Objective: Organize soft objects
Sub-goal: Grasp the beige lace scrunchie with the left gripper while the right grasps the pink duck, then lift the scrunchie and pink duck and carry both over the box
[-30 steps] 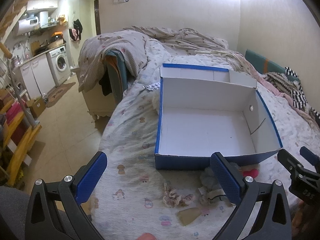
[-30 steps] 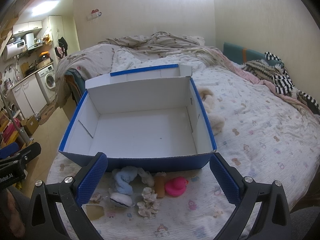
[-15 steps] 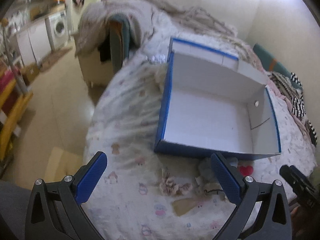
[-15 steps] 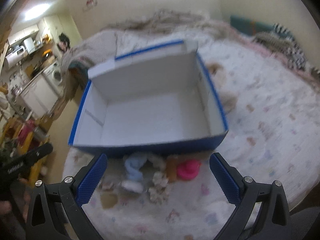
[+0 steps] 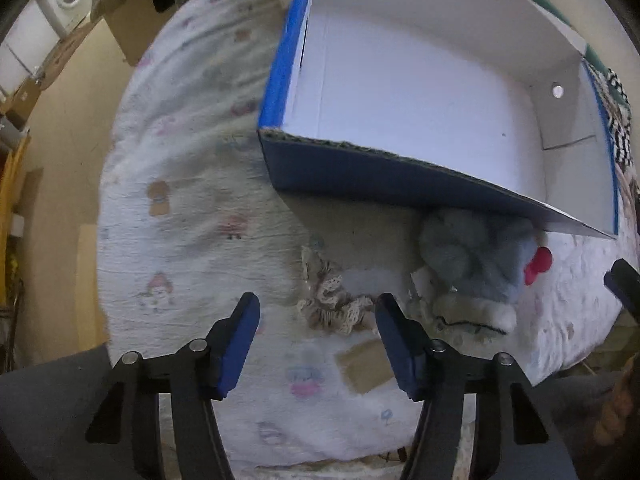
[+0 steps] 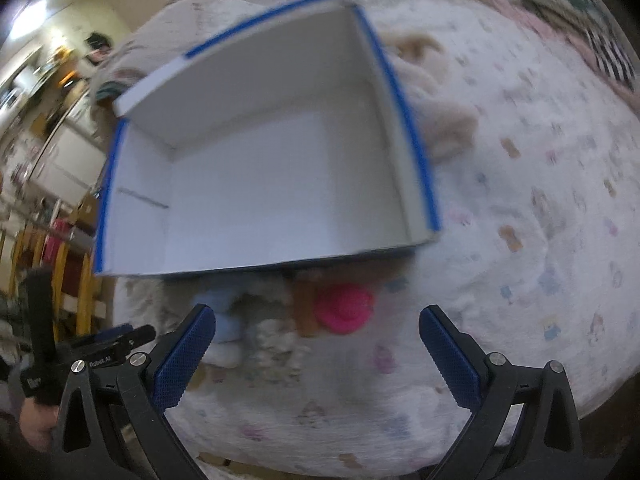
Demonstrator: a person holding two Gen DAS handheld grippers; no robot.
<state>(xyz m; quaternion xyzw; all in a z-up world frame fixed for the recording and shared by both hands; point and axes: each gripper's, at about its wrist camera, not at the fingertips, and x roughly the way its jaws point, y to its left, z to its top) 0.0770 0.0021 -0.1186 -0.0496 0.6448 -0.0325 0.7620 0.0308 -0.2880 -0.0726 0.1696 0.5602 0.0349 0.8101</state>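
1. Reaching down toward the first pick, the left hand-held gripper (image 5: 318, 312) is closing its jaws over the bed (image 5: 180, 240); the lace scrunchie (image 5: 334, 304) is lying just ahead of and between its fingertips, and the pads are not yet pressing on it, so nothing is being grasped.
2. The right hand-held gripper (image 6: 316, 328) is hanging released, jaws wide apart and empty, with the pink rubber duck (image 6: 344, 308) lying just ahead of it between the fingertips and a pale blue plush (image 6: 224, 312) close by its left finger.
3. The soft things are lying in a small cluster on the bed right against the near wall of the blue box (image 5: 360, 172), whose white inside is holding nothing; a grey-blue fluffy piece (image 5: 476, 256) is sitting ahead and to the right of the left hand-held gripper, partly under the box's tilted edge.
4. Judging from this, the step in hand is the first grasp, and sorting into the box has not begun.
5. The next move is calling for the left jaws to settle lower around the scrunchie, pinch it, then lift it over the near wall.
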